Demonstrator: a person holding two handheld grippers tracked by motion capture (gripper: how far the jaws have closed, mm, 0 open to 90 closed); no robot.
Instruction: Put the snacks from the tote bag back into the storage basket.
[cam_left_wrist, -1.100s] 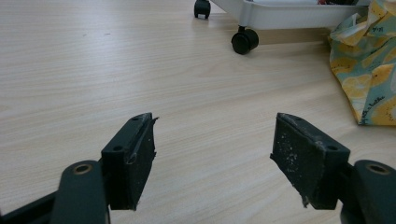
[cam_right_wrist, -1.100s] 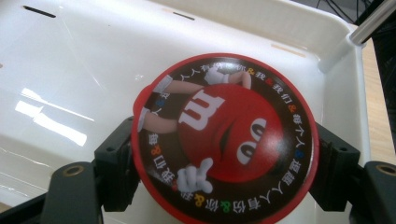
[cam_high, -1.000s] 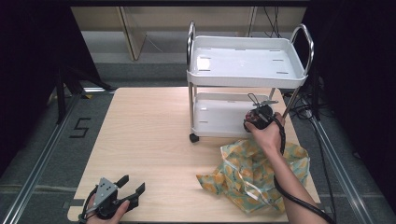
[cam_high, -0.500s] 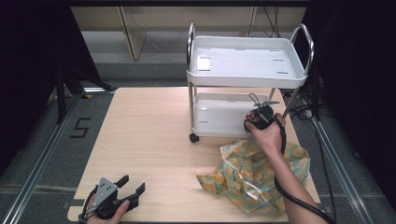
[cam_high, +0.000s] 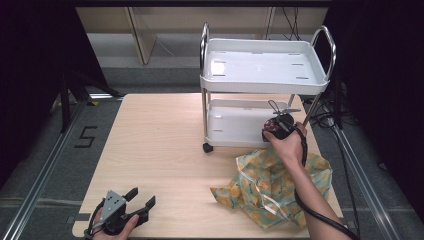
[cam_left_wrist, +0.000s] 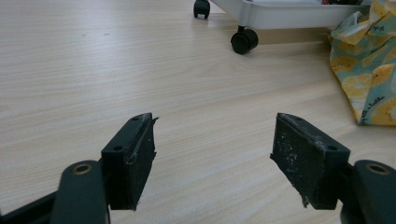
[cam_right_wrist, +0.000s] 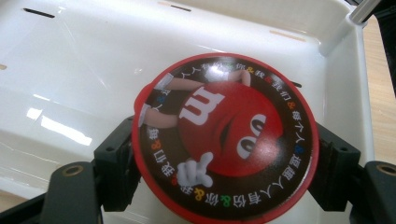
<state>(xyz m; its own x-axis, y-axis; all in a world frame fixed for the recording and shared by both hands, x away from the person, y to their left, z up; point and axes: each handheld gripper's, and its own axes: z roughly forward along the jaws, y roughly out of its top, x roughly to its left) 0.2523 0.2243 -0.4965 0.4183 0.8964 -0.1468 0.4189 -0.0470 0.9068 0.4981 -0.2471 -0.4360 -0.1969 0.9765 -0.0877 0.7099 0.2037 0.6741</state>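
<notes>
My right gripper (cam_high: 278, 123) is shut on a round candy tub (cam_right_wrist: 224, 140) with a red cartoon face on its lid. It holds the tub over the lower tray (cam_right_wrist: 70, 70) of a white two-shelf cart (cam_high: 265, 67) at the table's far right. Just in front of the cart lies a crumpled yellow-and-teal fruit-print bag (cam_high: 270, 185), also seen as the bag (cam_left_wrist: 369, 70) from the left gripper view. My left gripper (cam_high: 140, 200) rests open near the table's front left edge, with only bare wood between its jaws.
The cart's black caster wheels (cam_left_wrist: 243, 40) stand on the light wood table (cam_high: 160, 145). The cart's top tray (cam_high: 265, 62) holds nothing. A black cable (cam_high: 320, 215) trails along the right forearm. Floor rails and a "5" mark (cam_high: 86, 136) lie left of the table.
The right gripper with the tub has shifted very slightly at the cart's lower tray. The left gripper has stayed put.
</notes>
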